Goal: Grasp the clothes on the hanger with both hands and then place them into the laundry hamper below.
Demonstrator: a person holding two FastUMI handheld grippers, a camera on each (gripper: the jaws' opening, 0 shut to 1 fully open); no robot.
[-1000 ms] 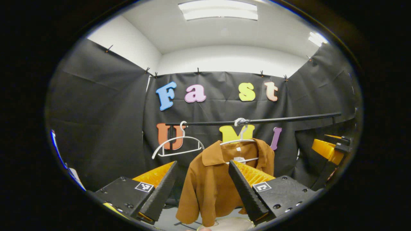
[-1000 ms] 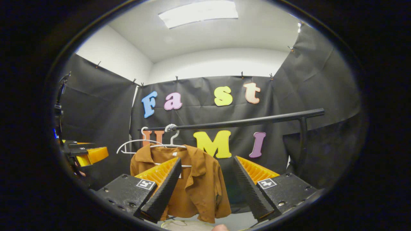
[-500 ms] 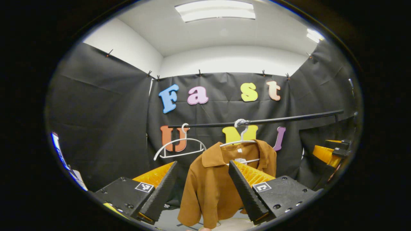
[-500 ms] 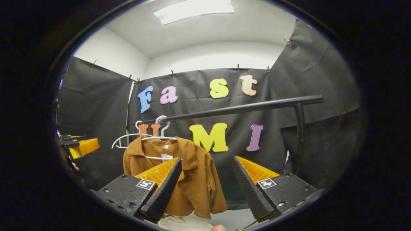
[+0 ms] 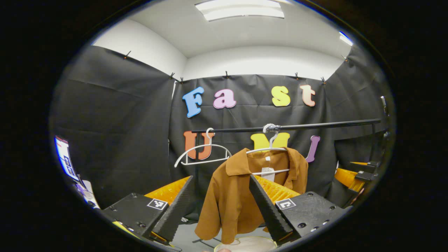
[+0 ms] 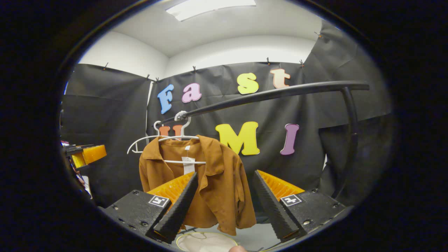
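Since a second ago, both my tongs have closed in on the brown shirt, which now sits larger and higher in the right gripper view. The rail also rises steeply across that view, so I judge the right hand has advanced further than the left. The shirt has not moved: it hangs on its white hanger from the rail, beside an empty white hanger toward the rail's left end.

State of the tongs: my left tongs stand wide apart, holding nothing, with the shirt's left shoulder and sleeve framed between the fingers but well behind them. My right tongs are equally wide and empty, aimed at the shirt's right front panel. Each gripper also appears at the edge of the other's view: the right one and the left one.

For the task, this is the approach stage; no grasp is made yet, and the shirt has to be reached at both shoulders before it can be lifted clear.

Limits of the views: the laundry hamper shows as a pale round rim at the lower edge, cut off, and its depth cannot be judged. The shirt's lower hem is partly covered by my own fingers. A bright object at the left edge is too distorted to identify
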